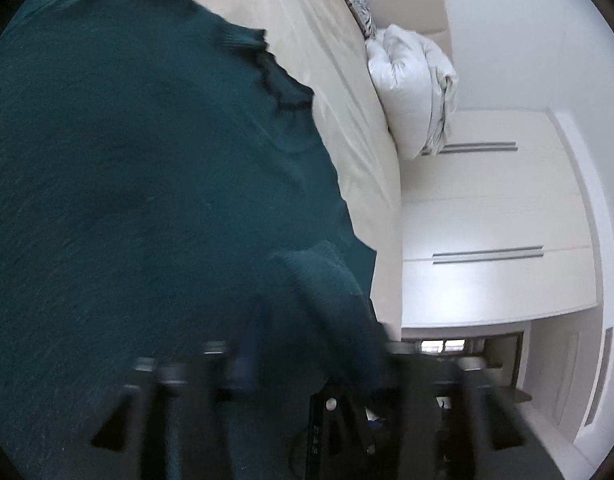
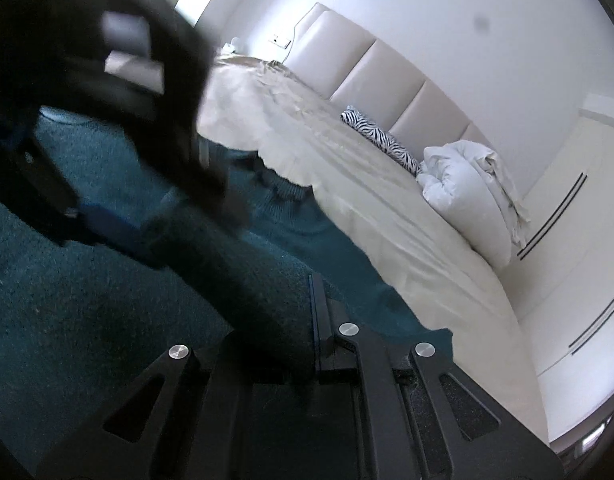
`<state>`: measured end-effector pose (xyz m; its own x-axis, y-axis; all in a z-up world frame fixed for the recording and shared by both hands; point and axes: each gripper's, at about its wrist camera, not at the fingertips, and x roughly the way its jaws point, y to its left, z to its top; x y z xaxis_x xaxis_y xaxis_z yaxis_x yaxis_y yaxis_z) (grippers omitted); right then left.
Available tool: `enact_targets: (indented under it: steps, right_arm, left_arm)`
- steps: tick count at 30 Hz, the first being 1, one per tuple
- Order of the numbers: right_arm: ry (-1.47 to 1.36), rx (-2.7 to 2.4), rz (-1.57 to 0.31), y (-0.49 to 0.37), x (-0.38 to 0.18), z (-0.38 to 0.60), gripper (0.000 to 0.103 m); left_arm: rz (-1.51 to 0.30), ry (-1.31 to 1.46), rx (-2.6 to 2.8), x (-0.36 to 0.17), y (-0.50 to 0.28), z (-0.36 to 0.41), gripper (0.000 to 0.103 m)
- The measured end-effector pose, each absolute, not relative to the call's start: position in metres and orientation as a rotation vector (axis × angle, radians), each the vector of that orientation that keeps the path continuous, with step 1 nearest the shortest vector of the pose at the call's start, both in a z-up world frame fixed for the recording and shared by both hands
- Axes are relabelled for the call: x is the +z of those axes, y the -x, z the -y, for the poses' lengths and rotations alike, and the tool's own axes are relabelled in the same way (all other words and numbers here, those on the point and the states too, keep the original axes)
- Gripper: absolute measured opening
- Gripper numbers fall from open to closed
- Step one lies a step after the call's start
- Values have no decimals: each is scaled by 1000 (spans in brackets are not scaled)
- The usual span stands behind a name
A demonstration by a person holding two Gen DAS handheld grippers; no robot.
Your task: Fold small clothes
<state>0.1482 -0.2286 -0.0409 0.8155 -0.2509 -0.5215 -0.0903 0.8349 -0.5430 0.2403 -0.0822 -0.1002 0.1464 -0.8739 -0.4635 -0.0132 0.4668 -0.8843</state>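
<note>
A dark teal knit sweater (image 1: 147,160) lies spread on a cream bed sheet (image 1: 339,92); its ribbed collar (image 1: 283,88) points toward the headboard. My left gripper (image 1: 307,356) is shut on a fold of the sweater's edge, blurred by motion. In the right wrist view the sweater (image 2: 87,312) fills the lower left. My right gripper (image 2: 303,312) is shut on a rolled fold of it. The left gripper (image 2: 107,200) appears there as a dark blurred shape, shut on the same cloth.
A zebra-print cushion (image 2: 383,140) and a bundled white duvet (image 2: 471,200) lie near the padded headboard (image 2: 379,76). A white wardrobe (image 1: 495,208) with bar handles stands beside the bed. The bed edge (image 2: 519,344) is close on the right.
</note>
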Motion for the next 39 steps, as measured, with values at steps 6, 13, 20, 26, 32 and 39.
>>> enact_targets:
  steps: [6,13,20,26,32,39]
  right_arm:
    - [364,-9,-705,-153,-32,247,25]
    - [-533,-12,-729,-113,-27,374,82]
    - [-1229,43,-724,-103,-93,457,82]
    - [-1427,60,-683,-132,-104,475,83]
    - [-1499,13,-557,-134,-103,511,81]
    - [-1596,1,-422,-109,-120,546,66]
  left_arm:
    - [-1219,839,-753,-73,-257,76,8]
    - [-1120,637,-696,-33,-270,56,8]
    - [-1080,534,-643,-30,-274,36,8]
    - [-1060,495,-608,-34,-281,31,8]
    - [-1080,493,-592,-51,-284,26,8]
    - [-1138,528,-551,-84,-291,28,8]
